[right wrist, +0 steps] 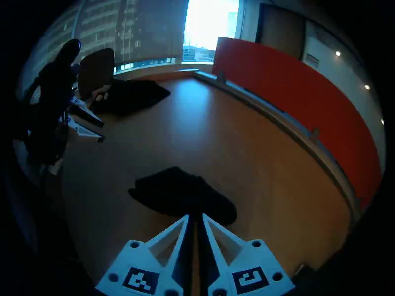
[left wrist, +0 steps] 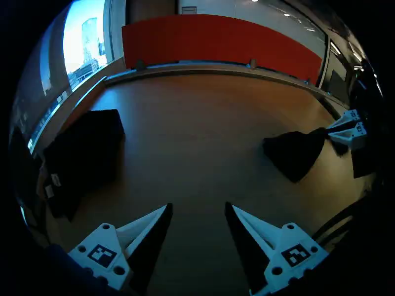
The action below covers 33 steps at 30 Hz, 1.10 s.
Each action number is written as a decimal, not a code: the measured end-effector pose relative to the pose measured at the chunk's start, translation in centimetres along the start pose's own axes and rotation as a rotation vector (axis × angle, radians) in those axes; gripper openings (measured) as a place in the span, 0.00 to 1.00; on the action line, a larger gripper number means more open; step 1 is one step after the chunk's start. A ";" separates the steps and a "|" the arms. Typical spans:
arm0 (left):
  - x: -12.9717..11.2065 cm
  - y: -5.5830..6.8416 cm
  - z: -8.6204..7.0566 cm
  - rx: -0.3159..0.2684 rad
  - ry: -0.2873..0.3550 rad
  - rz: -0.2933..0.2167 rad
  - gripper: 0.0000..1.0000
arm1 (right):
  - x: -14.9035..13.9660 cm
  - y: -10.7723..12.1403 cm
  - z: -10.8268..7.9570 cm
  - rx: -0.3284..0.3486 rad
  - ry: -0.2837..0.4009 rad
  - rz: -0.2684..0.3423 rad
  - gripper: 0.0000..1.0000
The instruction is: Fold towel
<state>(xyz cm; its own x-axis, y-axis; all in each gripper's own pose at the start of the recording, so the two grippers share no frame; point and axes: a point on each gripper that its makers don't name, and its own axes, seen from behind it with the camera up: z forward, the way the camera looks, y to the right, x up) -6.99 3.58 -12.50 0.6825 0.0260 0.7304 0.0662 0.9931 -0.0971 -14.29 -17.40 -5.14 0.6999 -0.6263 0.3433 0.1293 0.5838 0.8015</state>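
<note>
A dark towel [right wrist: 182, 195] lies crumpled on the wooden table [right wrist: 222, 133]. My right gripper [right wrist: 195, 217] is shut on its near edge, the white fingers almost touching. In the left gripper view the same towel [left wrist: 294, 153] sits at the right, one corner drawn out into the right gripper [left wrist: 330, 134]. My left gripper [left wrist: 197, 207] hangs open over bare table, well to the left of the towel, with nothing between its fingers. In the right gripper view the left gripper [right wrist: 98, 129] appears far off at the left, open, held by a person.
A second dark heap of cloth [left wrist: 84, 153] lies at the table's left side, also visible as a far heap [right wrist: 128, 96]. A red partition [left wrist: 222, 39] runs along the table's back edge. Windows [right wrist: 207, 24] stand beyond. Bare wood stretches between the two grippers.
</note>
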 end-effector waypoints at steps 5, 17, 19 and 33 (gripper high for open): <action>0.7 0.2 -0.1 -0.005 0.013 -0.001 0.77 | 4.0 1.5 -1.2 -0.025 0.059 -0.014 0.04; 1.9 0.7 -0.3 -0.017 0.032 -0.001 0.77 | 7.0 4.4 -3.7 -0.069 0.114 0.000 0.04; 2.0 0.9 -0.3 -0.021 0.034 -0.002 0.77 | 6.8 4.9 -4.0 -0.078 0.113 0.007 0.04; 2.5 1.4 0.2 -0.033 0.034 0.013 0.77 | 5.9 10.4 -7.1 -0.121 0.122 0.086 0.04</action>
<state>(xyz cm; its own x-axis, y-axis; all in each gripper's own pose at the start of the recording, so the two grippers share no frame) -5.33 5.10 -10.66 0.7079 0.0339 0.7055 0.0808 0.9884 -0.1285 -3.87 -11.35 1.75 0.7909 -0.5086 0.3404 0.1436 0.6949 0.7046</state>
